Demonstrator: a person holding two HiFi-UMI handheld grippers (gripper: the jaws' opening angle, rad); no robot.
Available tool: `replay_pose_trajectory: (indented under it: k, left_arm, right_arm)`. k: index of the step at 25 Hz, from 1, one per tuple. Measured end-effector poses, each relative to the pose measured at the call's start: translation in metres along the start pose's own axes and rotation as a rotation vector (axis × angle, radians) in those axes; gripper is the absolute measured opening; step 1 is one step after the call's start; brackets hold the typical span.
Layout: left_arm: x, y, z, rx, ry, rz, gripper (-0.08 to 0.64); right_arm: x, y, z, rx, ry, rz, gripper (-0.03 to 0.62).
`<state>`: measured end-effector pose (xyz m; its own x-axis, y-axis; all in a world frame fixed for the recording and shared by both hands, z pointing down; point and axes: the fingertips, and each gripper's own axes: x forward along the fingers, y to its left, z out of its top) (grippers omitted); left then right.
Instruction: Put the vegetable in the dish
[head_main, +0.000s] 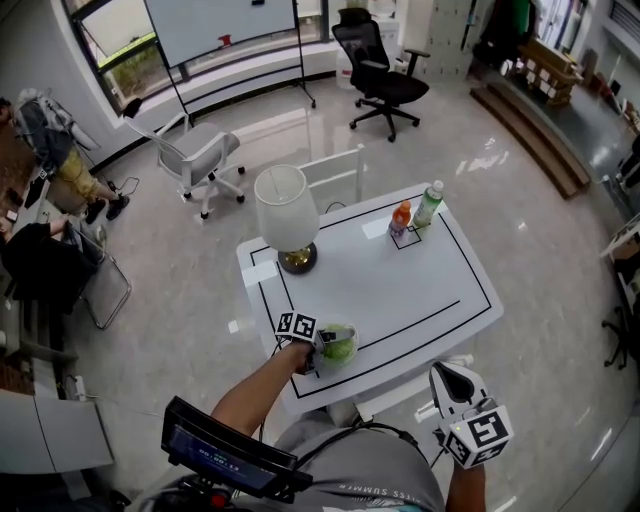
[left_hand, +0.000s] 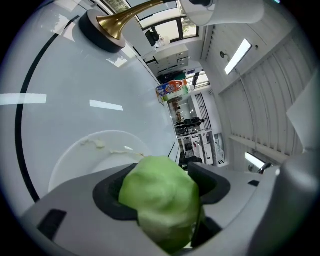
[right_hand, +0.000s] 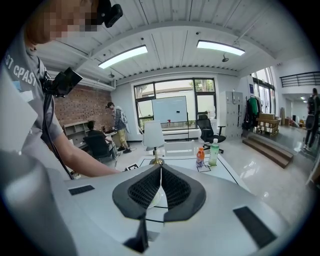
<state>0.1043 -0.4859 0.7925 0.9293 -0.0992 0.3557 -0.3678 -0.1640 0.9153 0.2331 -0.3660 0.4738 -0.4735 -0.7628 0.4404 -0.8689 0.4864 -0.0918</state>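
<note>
A pale green leafy vegetable (left_hand: 160, 200) is clamped between the jaws of my left gripper (left_hand: 160, 192). In the head view the vegetable (head_main: 338, 347) hangs right over the white dish (head_main: 349, 332) near the table's front edge, with the left gripper (head_main: 318, 340) at its left side. The left gripper view shows the dish (left_hand: 85, 155) just beyond the vegetable, with a few scraps in it. My right gripper (head_main: 450, 384) is held off the table's front right corner; its jaws (right_hand: 160, 192) are pressed together with nothing between them.
A white table (head_main: 400, 290) with black outline carries a lamp (head_main: 288, 215) at its back left and two bottles, orange (head_main: 400, 218) and green-capped (head_main: 428, 204), at the back right. Office chairs (head_main: 380, 70) and seated people (head_main: 40, 250) are on the floor around.
</note>
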Motion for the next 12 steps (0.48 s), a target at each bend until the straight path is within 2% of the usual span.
replay_pose_trajectory:
  k: [3,8,12]
  left_arm:
    - [0.004,0.002,-0.003,-0.001,0.053,0.028,0.316]
    - [0.011,0.000,-0.009,0.060,0.172,0.066,0.316]
    - [0.014,0.000,-0.011,0.076,0.227,0.083,0.316]
  right_arm:
    - [0.002,0.000,0.000,0.004,0.006,0.006,0.008]
    - [0.006,-0.006,0.001,0.010,0.009,0.009,0.008]
    - [0.010,-0.009,0.001,0.011,0.010,0.018,0.008]
